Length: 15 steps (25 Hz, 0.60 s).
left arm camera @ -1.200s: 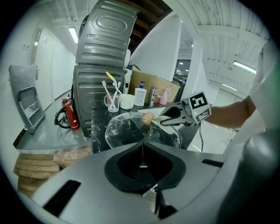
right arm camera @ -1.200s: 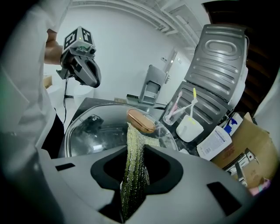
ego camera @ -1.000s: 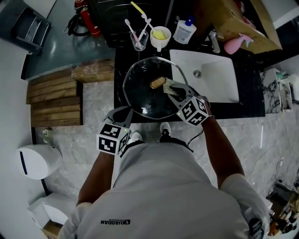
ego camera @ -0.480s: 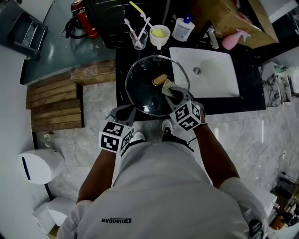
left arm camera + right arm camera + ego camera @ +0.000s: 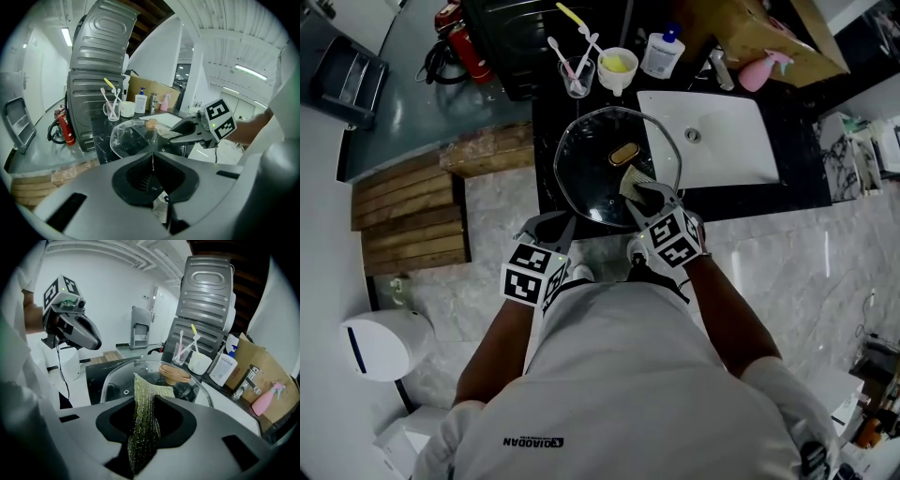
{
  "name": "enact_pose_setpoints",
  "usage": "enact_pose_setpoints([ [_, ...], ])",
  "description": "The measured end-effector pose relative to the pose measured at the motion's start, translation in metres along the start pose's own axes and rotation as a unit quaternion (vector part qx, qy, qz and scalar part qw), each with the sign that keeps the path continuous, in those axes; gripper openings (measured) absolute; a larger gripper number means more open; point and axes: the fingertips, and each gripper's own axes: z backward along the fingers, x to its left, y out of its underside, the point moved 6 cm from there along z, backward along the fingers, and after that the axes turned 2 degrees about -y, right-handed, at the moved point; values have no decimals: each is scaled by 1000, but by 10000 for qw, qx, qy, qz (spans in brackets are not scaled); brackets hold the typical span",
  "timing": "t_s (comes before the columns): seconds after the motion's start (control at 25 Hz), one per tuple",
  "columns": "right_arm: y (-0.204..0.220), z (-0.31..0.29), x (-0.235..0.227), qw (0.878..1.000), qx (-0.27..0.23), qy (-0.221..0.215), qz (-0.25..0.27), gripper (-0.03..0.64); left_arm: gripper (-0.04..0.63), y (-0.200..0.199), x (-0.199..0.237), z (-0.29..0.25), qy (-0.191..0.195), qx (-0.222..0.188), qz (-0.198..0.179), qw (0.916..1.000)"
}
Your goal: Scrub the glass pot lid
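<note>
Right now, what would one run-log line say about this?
step: scrub lid | left gripper: shut on glass pot lid rim | right gripper: shut on scouring cloth | cloth: on glass beside knob

clear glass pot lid [image 5: 591, 180] with tan knob [image 5: 623, 154]; glittery yellow-green mesh cloth [image 5: 143, 413]; black counter [image 5: 544, 150]; white sink [image 5: 727, 141].

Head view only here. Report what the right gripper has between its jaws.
Observer: The right gripper is shut on a green mesh scrub cloth, which runs out past the jaw tips.
Operator: Say where the cloth's far end lies.
Observer: It lies against the glass pot lid, just beside the wooden knob.
Operator: Now report the left gripper.
Observer: The left gripper has its jaws together, apparently on the lid's near rim.
</note>
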Motion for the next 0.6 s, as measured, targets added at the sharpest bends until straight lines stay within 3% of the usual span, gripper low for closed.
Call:
enact_pose_setpoints([
  [0.32, -4, -3, 35, 9983, -167, -332, 451, 124, 18, 8, 4, 14, 75, -27, -88, 9999],
  [0.6, -1, -3, 49, 9983, -255, -228, 471, 126, 18, 23, 5, 26, 180, 29, -134, 9997],
])
